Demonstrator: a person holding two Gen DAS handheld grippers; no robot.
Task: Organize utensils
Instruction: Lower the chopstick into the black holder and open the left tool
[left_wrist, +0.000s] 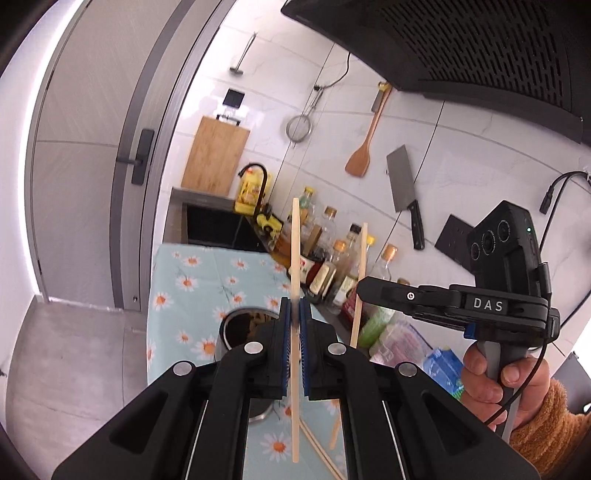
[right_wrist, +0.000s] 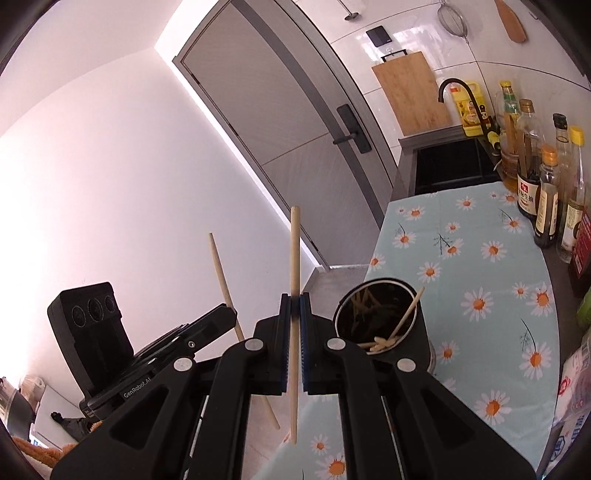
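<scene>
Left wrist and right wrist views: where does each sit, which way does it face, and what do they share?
Left wrist: rides the left tool, looking along the counter toward the tiled wall; shows its chopstick, plus the right tool and the person's hand.
Right wrist: rides the right tool, facing the door; shows its own chopstick and the left tool.
Shared: metal cup, daisy cloth, sink, bottles, cutting board.
</scene>
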